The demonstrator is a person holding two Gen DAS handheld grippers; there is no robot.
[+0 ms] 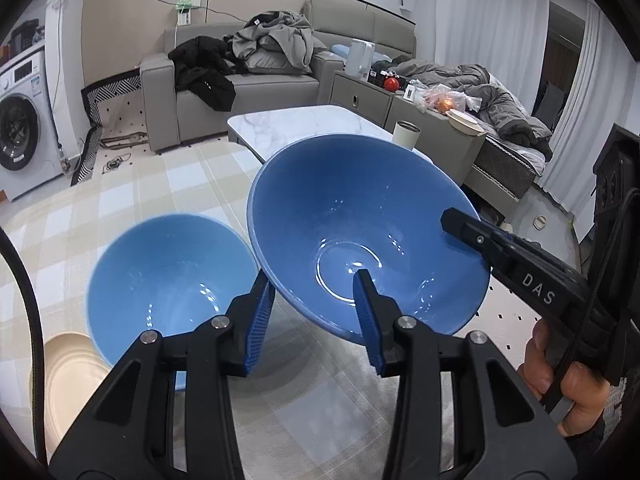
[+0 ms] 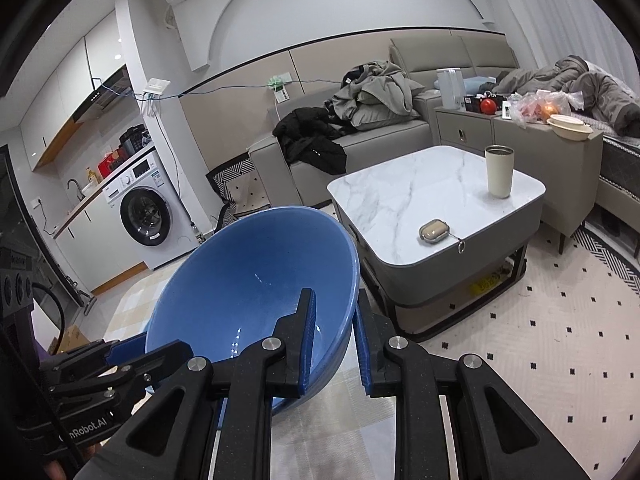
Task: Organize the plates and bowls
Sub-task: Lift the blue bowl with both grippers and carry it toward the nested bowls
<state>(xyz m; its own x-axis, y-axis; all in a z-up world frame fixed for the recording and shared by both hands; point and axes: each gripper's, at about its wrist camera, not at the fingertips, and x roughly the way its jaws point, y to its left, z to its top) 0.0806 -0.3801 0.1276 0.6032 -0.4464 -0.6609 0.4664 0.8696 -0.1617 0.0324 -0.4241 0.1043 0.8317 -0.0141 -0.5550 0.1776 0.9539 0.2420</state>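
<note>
Right tongs point(image 2: 334, 344) are clamped on the rim of the large blue bowl point(image 1: 360, 236), 1 pad inside the wall and 1 outside. The bowl is lifted and tilted, held in the air above the checked cloth point(image 1: 312, 396) covering the surface.

Left tongs point(image 1: 316, 320) are wide open and hold nothing. 1 pad sits in front of the large bowl's inside near the lower rim, the other outside it; contact cannot be told from either view.

The second blue bowl point(image 1: 160, 276) sits upright on the cloth, just left of and below the lifted one, with nothing in it. A beige plate point(image 1: 68, 376) lies at the lower left, partly under that bowl's edge in the left wrist view; whether they touch is unclear.

Progress looks early to middle: 1 bowl is picked up, nothing is stacked yet. Probably left to do: set the large bowl with the second one, then deal with the beige plate. Other dishes may be out of view.

The marble coffee table point(image 2: 420, 196), carrying a tumbler point(image 2: 499, 172) and a small case point(image 2: 434, 232), plays no visible part in the task.
</note>
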